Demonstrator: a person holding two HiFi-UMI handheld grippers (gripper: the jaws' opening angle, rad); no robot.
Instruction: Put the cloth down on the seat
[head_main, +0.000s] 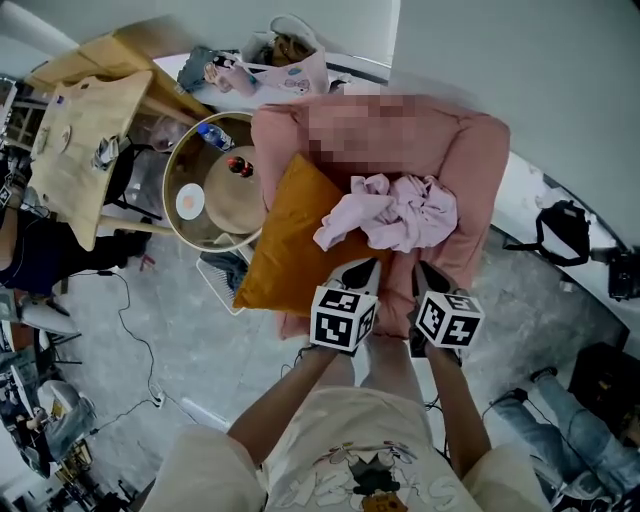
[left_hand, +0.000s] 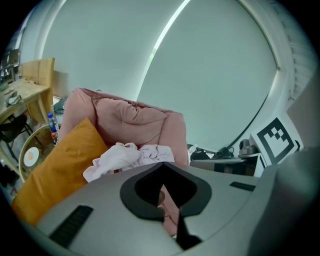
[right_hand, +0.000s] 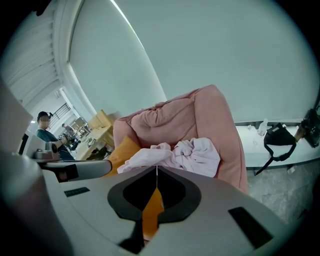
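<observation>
A crumpled pale pink cloth (head_main: 395, 212) lies on the seat of the pink armchair (head_main: 475, 160), beside an orange cushion (head_main: 285, 245) that leans on the chair's left side. My left gripper (head_main: 366, 268) is shut and empty, just short of the cloth's near edge. To its right, my right gripper (head_main: 424, 270) is also shut with nothing in it, at the seat's front. In the left gripper view the cloth (left_hand: 127, 156) lies past the closed jaw tips (left_hand: 162, 164). The right gripper view shows the cloth (right_hand: 185, 152) beyond the closed tips (right_hand: 157, 168).
A round glass-topped side table (head_main: 215, 185) with a bottle stands left of the chair, and a wooden table (head_main: 85, 130) is farther left. A black bag (head_main: 565, 230) lies on the ledge at right. Cables run over the floor. Another person's legs (head_main: 570, 410) are at lower right.
</observation>
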